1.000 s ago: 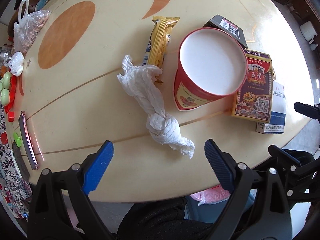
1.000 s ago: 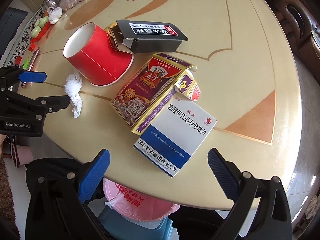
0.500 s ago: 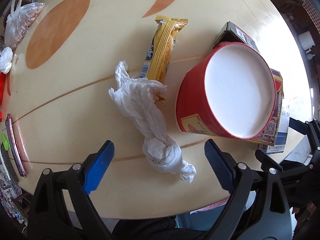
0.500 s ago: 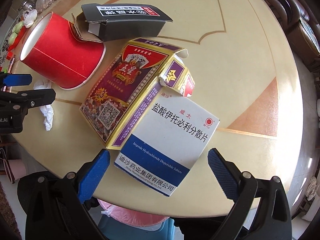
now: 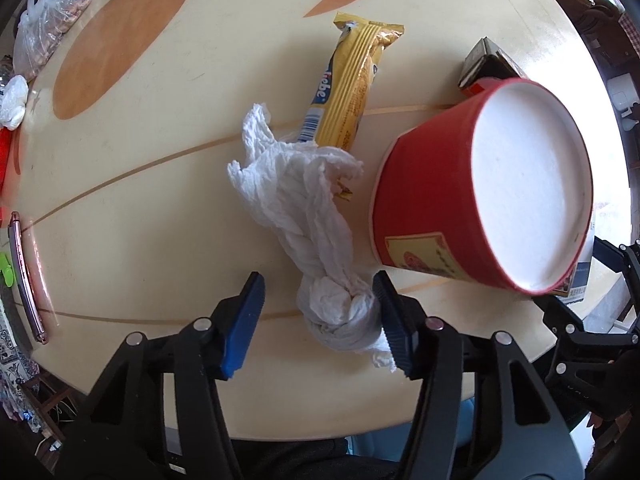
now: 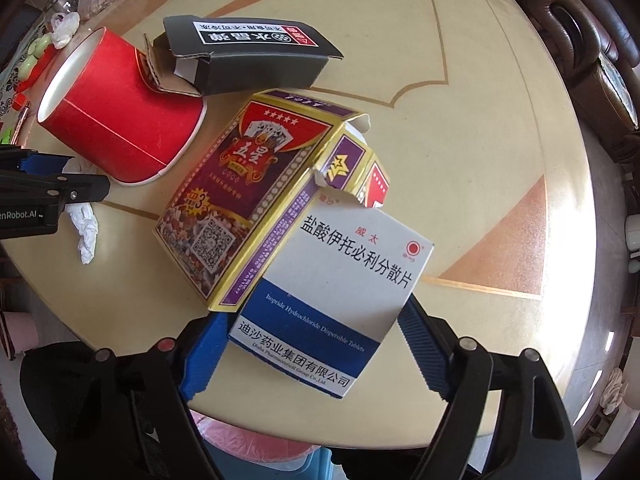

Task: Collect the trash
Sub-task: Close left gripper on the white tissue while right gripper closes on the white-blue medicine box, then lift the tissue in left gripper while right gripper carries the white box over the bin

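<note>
While both grippers point down over the round table [image 5: 168, 184], the scene reads as follows.

Left gripper [image 5: 320, 324]: its jaws have just been closing and now straddle the knotted end of the twisted tissue [image 5: 308, 236]. The right-hand blue pad touches the knot; the left-hand pad stands clear of it with bare table between, so the tissue is not yet pinched.

Tissue: lies on the table near the front edge, its loose end spread over the lower end of the yellow snack wrapper [image 5: 352, 80], its knot just beside the base of the red paper cup [image 5: 480, 200].

Right gripper [image 6: 308, 344]: its jaws have just been closing and now sit against the two sides of the white and blue medicine box [image 6: 336, 292] at its near end, pads pressing on it.

Medicine box: flat on the table near the front edge, its far corner overlapping the torn playing-card box [image 6: 248, 192].

Red paper cup: on its side, open mouth facing the left camera, touching the playing-card box.

Black box [image 6: 256, 60]: open at one end, behind the cup and card box.

Pink bin liner [image 6: 256, 446]: below the table edge, under the right gripper.

Table's far left rim: a clear bag [image 5: 44, 28] of small items and a phone [image 5: 26, 276] lying flat.
</note>
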`<state>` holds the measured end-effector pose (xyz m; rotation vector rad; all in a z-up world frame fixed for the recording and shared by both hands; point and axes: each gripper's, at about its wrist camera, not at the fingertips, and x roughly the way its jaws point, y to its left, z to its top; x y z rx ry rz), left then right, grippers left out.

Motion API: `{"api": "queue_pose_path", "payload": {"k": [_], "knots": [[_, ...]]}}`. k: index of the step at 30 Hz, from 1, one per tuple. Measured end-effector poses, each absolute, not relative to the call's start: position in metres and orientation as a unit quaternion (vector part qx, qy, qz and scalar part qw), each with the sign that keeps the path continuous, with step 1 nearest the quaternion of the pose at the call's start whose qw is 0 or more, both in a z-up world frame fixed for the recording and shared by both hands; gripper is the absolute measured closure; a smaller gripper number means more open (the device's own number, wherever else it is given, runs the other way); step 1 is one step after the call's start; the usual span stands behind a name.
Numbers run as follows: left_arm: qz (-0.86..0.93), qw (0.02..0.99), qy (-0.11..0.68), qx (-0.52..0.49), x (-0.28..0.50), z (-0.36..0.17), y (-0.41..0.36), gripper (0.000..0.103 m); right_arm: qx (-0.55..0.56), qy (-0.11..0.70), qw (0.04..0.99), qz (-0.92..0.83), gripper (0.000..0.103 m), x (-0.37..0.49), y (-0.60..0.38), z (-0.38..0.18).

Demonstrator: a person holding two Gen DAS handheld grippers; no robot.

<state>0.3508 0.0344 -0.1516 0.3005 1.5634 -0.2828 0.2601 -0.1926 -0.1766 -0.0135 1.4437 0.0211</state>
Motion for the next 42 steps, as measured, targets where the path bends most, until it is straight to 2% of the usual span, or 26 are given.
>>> {"api": "queue_pose_path", "payload": {"k": [1,2,3,6,15,28,42], "knots": [[-0.125,0.691,0.699,0.134,0.35,-0.15,0.037,0.056,-0.009,0.661,0.75,0.012,0.028,0.26,-0.189,-0.175],[-0.123,0.691,0.7,0.132,0.349,-0.148,0.04,0.066,-0.011,0.662,0.749,0.015,0.029,0.256,-0.185,-0.174],[-0.123,0.689,0.702,0.131,0.343,-0.147,0.039,0.07,-0.012,0.663,0.748,0.016,0.031,0.255,-0.185,-0.173],[-0.127,0.688,0.703,0.128,0.338,-0.143,0.044,0.072,-0.017,0.663,0.748,0.02,0.033,0.251,-0.185,-0.171],[-0.133,0.698,0.687,0.15,0.304,-0.126,0.057,0.073,-0.037,0.655,0.755,0.009,0.033,0.237,-0.208,-0.157],[-0.123,0.71,0.672,0.17,0.301,-0.121,0.03,0.074,-0.014,0.632,0.774,-0.014,0.033,0.22,-0.241,-0.123],[-0.131,0.735,0.64,0.182,0.259,-0.062,0.01,0.074,-0.026,0.583,0.812,0.001,0.033,0.174,-0.237,-0.06]]}}
